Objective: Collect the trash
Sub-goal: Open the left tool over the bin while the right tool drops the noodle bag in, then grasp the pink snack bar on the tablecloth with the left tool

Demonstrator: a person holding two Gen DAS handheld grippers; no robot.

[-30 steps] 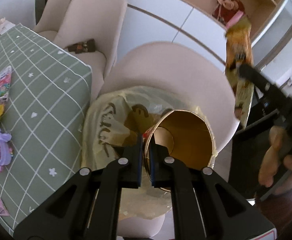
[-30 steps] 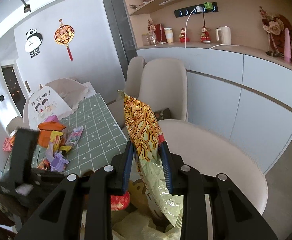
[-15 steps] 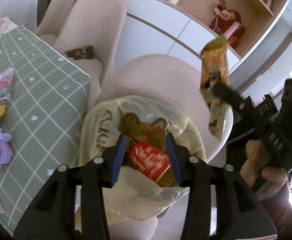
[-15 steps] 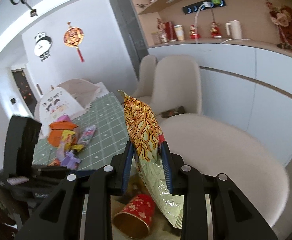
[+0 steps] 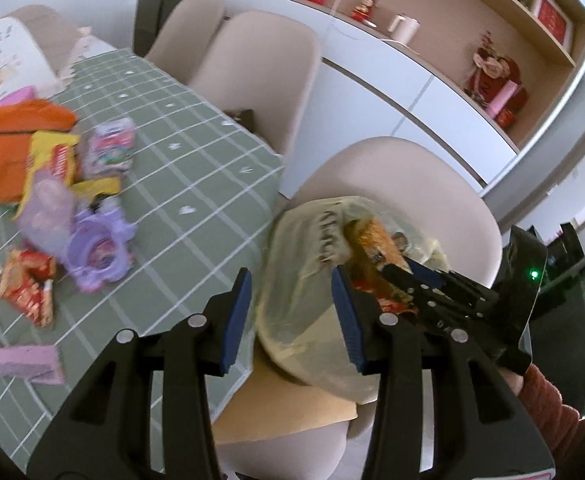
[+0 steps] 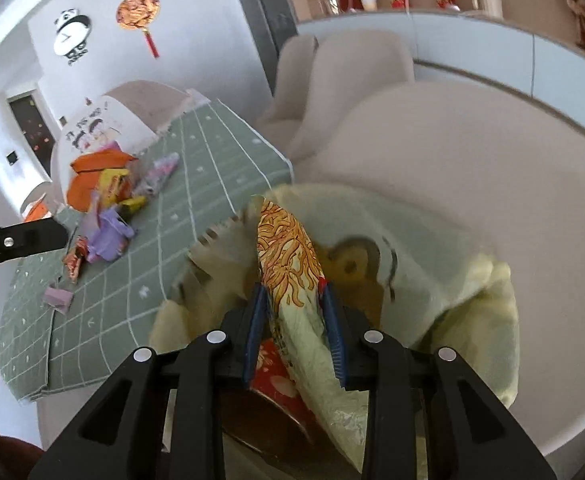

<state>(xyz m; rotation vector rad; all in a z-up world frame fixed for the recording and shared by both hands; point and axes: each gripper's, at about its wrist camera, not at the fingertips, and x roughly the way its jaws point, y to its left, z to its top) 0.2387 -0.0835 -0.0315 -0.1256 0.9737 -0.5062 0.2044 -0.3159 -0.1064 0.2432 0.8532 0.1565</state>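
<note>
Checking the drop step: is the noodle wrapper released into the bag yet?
Not released. The right gripper clamps the noodle wrapper, lowered into the yellow bag.

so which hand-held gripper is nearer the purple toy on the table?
Left. The left hand-held gripper, open and empty, hangs between the purple toy and the yellow bag. The right hand-held gripper is over the bag, clamping a snack wrapper.
</note>
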